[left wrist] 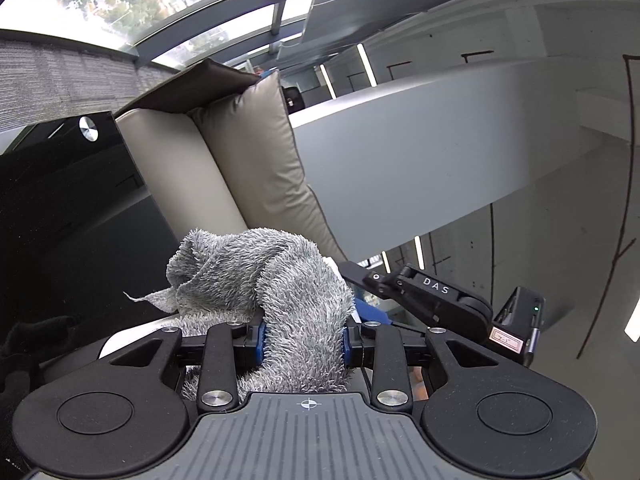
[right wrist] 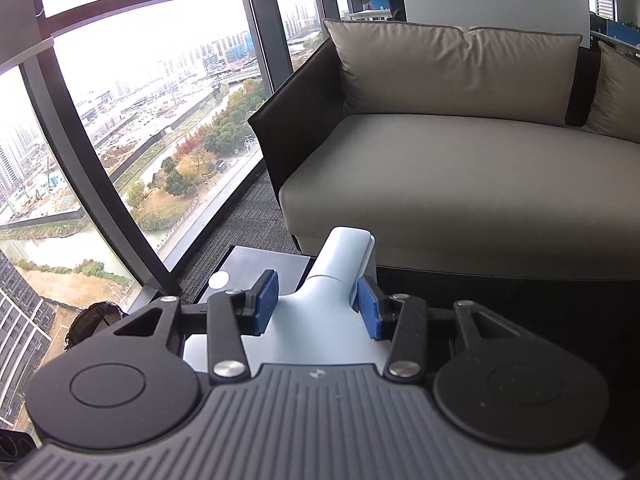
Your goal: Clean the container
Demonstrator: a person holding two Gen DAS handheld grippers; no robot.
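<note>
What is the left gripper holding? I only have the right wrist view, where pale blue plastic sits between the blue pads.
Observer: The left gripper is shut on a grey terry cloth, bunched up between its pads.
Operator: Can you see my right gripper from there?
Observer: Yes, the right gripper's black linkage comes in from the right, just beyond the cloth.
Operator: Does the cloth touch the container?
Observer: I cannot tell; the cloth hides most of what lies behind it, and only a sliver of blue shows at its right edge.
</note>
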